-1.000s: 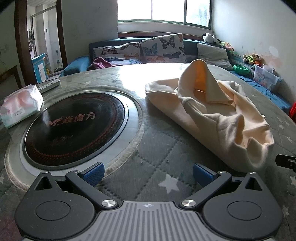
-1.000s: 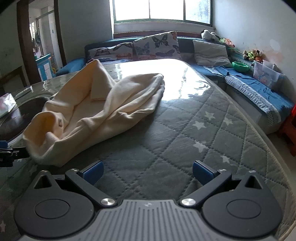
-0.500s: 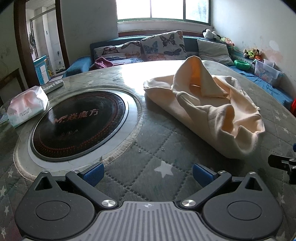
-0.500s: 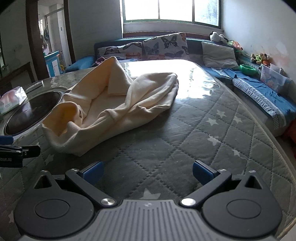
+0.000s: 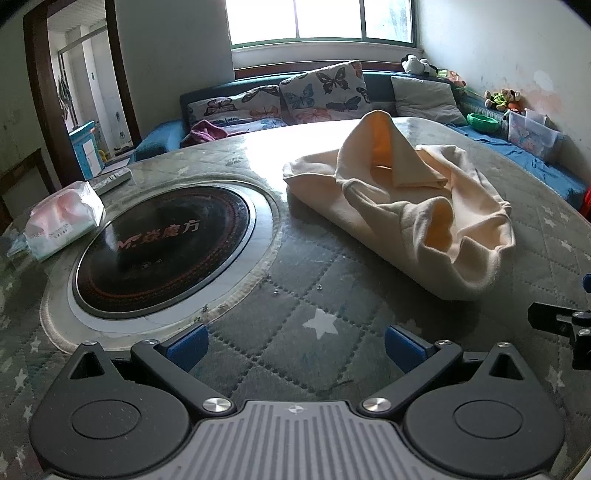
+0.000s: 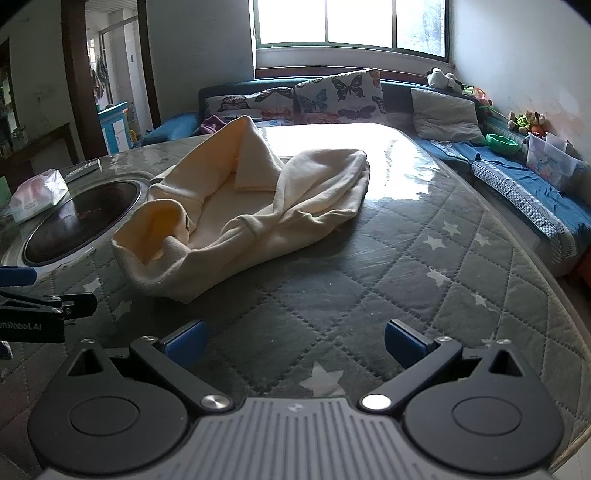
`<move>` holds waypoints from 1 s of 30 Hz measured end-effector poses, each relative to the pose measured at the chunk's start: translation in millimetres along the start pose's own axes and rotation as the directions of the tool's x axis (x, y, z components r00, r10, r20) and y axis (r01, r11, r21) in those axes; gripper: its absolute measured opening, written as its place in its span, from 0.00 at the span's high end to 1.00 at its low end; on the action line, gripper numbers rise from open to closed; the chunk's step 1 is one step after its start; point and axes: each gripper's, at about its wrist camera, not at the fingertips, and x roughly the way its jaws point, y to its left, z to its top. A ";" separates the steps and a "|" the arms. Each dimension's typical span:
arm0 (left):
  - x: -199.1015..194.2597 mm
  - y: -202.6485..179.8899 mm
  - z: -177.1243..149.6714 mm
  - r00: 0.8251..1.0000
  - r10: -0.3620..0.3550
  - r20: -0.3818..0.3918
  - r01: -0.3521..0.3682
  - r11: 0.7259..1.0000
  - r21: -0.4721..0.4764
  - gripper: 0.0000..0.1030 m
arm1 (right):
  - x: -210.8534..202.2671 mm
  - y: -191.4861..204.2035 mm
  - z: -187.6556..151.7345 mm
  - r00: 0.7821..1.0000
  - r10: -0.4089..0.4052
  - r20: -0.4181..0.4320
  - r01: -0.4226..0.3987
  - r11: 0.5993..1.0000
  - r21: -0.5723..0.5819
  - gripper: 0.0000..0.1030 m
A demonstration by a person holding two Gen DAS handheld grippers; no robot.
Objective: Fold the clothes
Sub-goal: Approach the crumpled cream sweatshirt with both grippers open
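Both grippers, the left gripper and the right gripper, are held with jaws spread wide and empty, short of the cream garment, which lies crumpled on the quilted table cover just beside the inset round cooktop. If only the raised top layer were pinched, the bundle could be dragged rather than opened. A careless pull toward the cooktop could also sweep cloth onto its glass.

Cream garment lies crumpled beside the round cooktop.

A home living room: a dark blue sofa with butterfly-print cushions, plush toys under a bright window, beside a quilted round table.
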 end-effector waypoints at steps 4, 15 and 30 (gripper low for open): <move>-1.9 -2.0 -0.1 1.000 0.006 -0.001 -0.006 1.000 0.007 0.00 | -2.9 -0.1 -0.5 1.000 0.001 0.003 -0.001 1.000 0.002 0.00; -3.4 -10.1 2.2 1.000 0.017 -0.006 -0.017 0.999 0.038 0.00 | -4.1 3.8 4.6 1.000 0.007 0.008 -0.007 1.000 -0.010 0.00; 0.3 -11.0 6.2 1.000 0.024 -0.017 -0.023 0.999 0.044 0.00 | -0.1 10.8 9.5 1.000 0.020 0.000 -0.020 0.999 -0.033 0.00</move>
